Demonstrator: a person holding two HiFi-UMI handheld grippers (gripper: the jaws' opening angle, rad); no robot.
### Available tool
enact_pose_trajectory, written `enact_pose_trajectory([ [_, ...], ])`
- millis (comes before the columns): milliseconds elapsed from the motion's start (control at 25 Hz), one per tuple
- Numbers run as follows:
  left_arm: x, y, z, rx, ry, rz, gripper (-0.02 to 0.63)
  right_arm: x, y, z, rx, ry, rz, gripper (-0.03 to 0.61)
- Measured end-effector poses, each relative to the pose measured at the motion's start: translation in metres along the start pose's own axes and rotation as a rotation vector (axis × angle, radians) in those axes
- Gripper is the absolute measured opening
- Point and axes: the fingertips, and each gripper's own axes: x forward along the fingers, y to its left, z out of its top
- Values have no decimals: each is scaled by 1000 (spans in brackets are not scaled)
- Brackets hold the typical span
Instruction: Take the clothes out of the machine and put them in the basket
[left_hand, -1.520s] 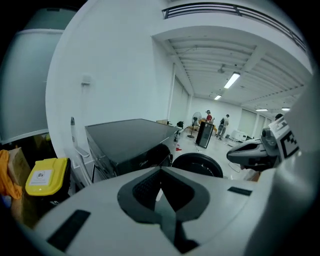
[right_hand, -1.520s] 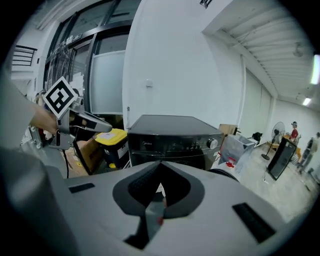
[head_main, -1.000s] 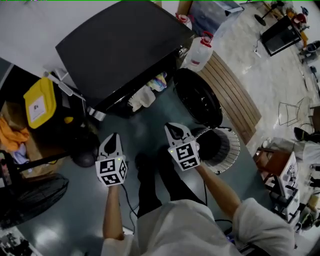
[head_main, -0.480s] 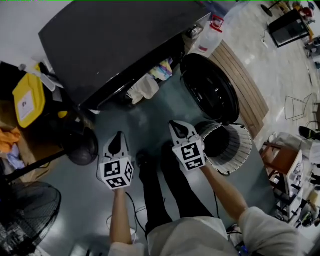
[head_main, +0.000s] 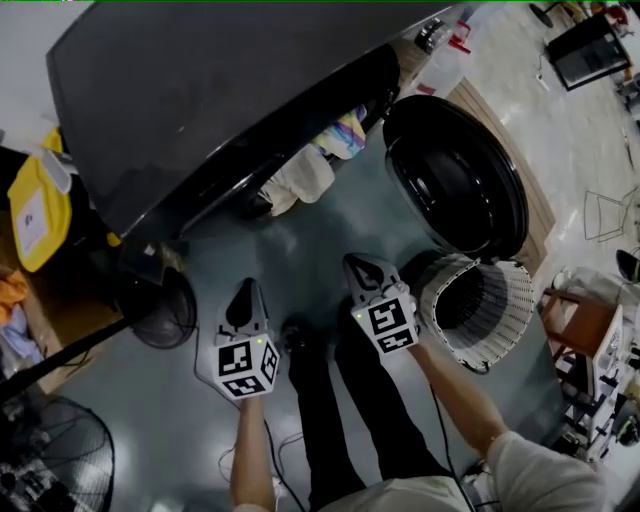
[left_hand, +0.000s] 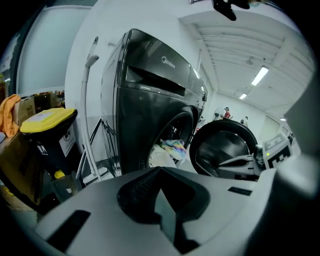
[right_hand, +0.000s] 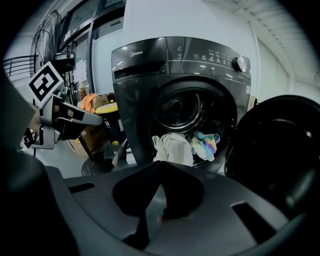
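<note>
"Midea" reads on the washer (right_hand: 172, 75), top-left drawer panel. The print by the round knob (right_hand: 242, 63) is too small to read. Washer is a dark grey, glossy front-loader. Its round black door (head_main: 458, 185) is swung open to the right. Clothes sit at the drum mouth: white cloth (right_hand: 171, 147) hangs over the lip, with a pastel tie-dye piece (right_hand: 206, 142) just beside it. Basket (head_main: 512, 300) is round, white lattice, on the floor below the door, next to the R claw (head_main: 362, 268). L claw (head_main: 244, 292) & R claw are both closed, nothing between them, well apart from the clothes. Yellow-lidded bin (left_hand: 47, 117) stands left of the washer; I can't read its label.
</note>
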Motion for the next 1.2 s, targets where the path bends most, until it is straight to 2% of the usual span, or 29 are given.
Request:
enact_pose_trajectory([
  [440,64,30,-54,3,-5,-9,18,87,-3,-50,3,-21,-2,23],
  [720,84,44,-71,20,-16,-14,18,132,-13,-44,19,-74,-30,23],
  [880,88,42,-72,38,-28,-23,18,153,-15,-33,20,-109,-5,25],
  [920,87,42,-71,45,-32,-25,18,158,-14,-30,19,-117,7,35],
  [960,87,42,-70,52,-37,-28,18,165,-13,-26,22,-123,20,79],
  [1000,87,43,-68,59,-42,-32,18,173,-12,-22,27,-129,35,163],
  [1120,88,45,-67,86,-56,-41,18,198,-12,-8,50,-149,70,261],
  [1160,89,46,-67,93,-60,-40,18,206,-14,-2,66,-161,74,276],
  [1200,91,48,-66,95,-65,-38,18,214,-17,5,87,-176,75,321],
])
